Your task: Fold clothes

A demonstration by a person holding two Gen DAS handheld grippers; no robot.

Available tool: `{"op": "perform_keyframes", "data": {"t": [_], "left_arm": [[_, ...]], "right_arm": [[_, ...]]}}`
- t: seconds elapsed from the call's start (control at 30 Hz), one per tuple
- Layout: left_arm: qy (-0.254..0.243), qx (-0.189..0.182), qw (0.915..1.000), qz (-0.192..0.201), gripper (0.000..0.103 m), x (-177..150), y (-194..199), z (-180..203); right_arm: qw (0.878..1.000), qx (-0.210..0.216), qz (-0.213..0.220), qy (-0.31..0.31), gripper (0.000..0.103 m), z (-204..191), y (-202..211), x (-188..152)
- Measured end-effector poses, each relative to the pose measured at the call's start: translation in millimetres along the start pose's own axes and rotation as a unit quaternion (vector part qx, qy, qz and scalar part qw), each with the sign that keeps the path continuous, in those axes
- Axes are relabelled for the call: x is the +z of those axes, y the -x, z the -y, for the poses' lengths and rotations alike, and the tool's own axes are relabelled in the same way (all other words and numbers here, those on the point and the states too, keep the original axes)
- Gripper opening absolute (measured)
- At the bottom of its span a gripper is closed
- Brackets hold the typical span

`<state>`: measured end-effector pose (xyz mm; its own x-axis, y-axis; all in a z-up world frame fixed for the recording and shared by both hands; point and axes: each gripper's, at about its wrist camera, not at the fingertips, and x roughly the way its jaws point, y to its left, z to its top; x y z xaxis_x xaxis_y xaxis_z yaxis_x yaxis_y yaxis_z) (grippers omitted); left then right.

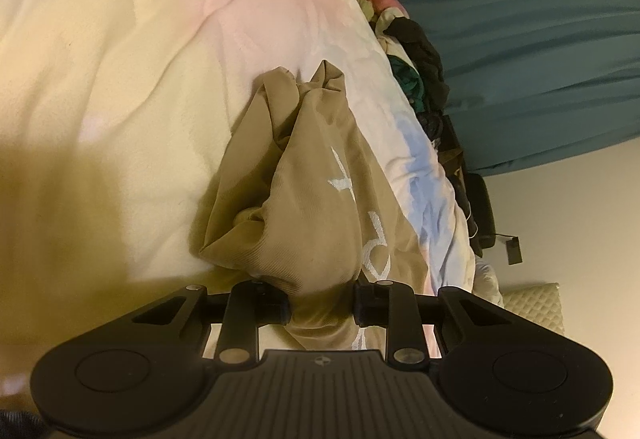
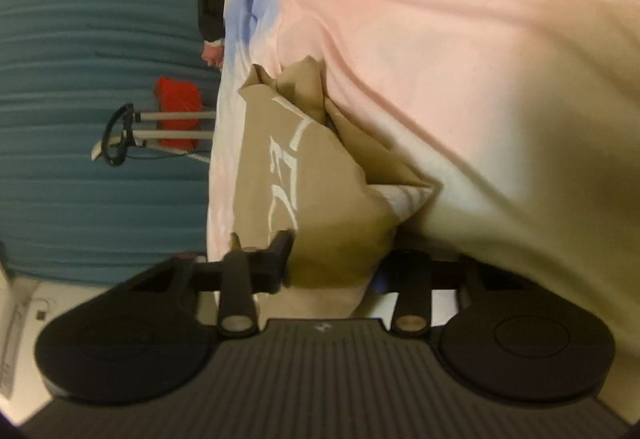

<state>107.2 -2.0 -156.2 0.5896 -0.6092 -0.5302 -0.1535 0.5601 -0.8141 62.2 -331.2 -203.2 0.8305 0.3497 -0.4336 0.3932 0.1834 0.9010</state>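
- Tan cloth fills the middle of both wrist views: a khaki garment (image 1: 320, 199) with white lettering, bunched and creased, lying on a pastel bedspread (image 1: 140, 59) of cream, pink and pale blue.
- My left gripper (image 1: 322, 305) is clamped on a thick fold of the garment; the fabric passes between the two black fingers and continues below them toward the camera.
- My right gripper (image 2: 332, 267) likewise pinches the garment (image 2: 312, 179); cloth fills the gap between its fingers, and the right finger is partly hidden behind the fold.
- From each gripper the garment runs forward along the bedspread (image 2: 460, 39) and ends in two crumpled points.
- I see the white lettering running lengthwise on the upper layer; I cannot read it.
- Beyond the bed's edge hangs a teal curtain (image 1: 540, 39).
- Near that edge sits a pile of mixed clothes (image 1: 412, 63), dark and light.
- A red object (image 2: 178, 111) with pale tubes beside it stands in front of the curtain.
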Motion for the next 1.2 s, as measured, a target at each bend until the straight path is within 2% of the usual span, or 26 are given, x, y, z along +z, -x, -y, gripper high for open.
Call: {"op": "perform_keyframes", "data": {"t": [0.07, 0.17, 0.3, 0.47, 0.57, 0.73, 0.87, 0.97, 1.07, 1.2], "left_arm": [[-0.001, -0.008, 0.9999, -0.006, 0.028, 0.7, 2.5, 9.7], [-0.002, -0.019, 0.9997, -0.016, 0.028, 1.7, 6.2, 24.1], [-0.004, -0.034, 0.999, -0.029, 0.027, 3.0, 11.2, 43.4], [-0.006, -0.053, 0.9975, -0.045, 0.027, 4.7, 17.4, 67.6], [-0.028, -0.054, 0.9966, -0.056, 0.027, 13.1, -20.4, 118.9], [-0.066, -0.054, 0.9936, -0.073, 0.027, 27.4, -84.5, 205.4], [-0.097, -0.054, 0.99, -0.087, 0.027, 38.8, -135.7, 274.5], [-0.119, -0.054, 0.9866, -0.097, 0.027, 47.4, -174.2, 326.4], [-0.162, -0.092, 0.9792, -0.08, 0.027, 60.8, -225.3, 373.3], [-0.211, -0.112, 0.9698, -0.049, 0.027, 56.4, -271.9, 390.8]], "right_arm": [[1.0, 0.0, 0.006, 0.02, 0.031, -4.6, 2.1, -1.1], [0.999, 0.014, 0.02, 0.041, 0.025, -12.6, 10.4, -3.6], [0.997, 0.025, 0.041, 0.061, 0.023, -31.9, 30.7, -1.7], [0.995, 0.037, 0.065, 0.066, 0.023, -64.9, 68.5, 21.6], [0.994, 0.035, 0.084, 0.064, 0.023, -82.8, 93.6, 44.0], [0.992, 0.021, 0.108, 0.058, 0.023, -109.8, 110.4, 112.4], [0.987, 0.003, 0.143, 0.078, 0.023, -141.8, 100.7, 179.2], [0.979, 0.004, 0.173, 0.112, 0.023, -173.9, 91.1, 232.2], [0.968, 0.02, 0.207, 0.143, 0.023, -194.2, 82.9, 270.3], [0.958, 0.019, 0.232, 0.168, 0.023, -185.0, 56.2, 302.4]]}}
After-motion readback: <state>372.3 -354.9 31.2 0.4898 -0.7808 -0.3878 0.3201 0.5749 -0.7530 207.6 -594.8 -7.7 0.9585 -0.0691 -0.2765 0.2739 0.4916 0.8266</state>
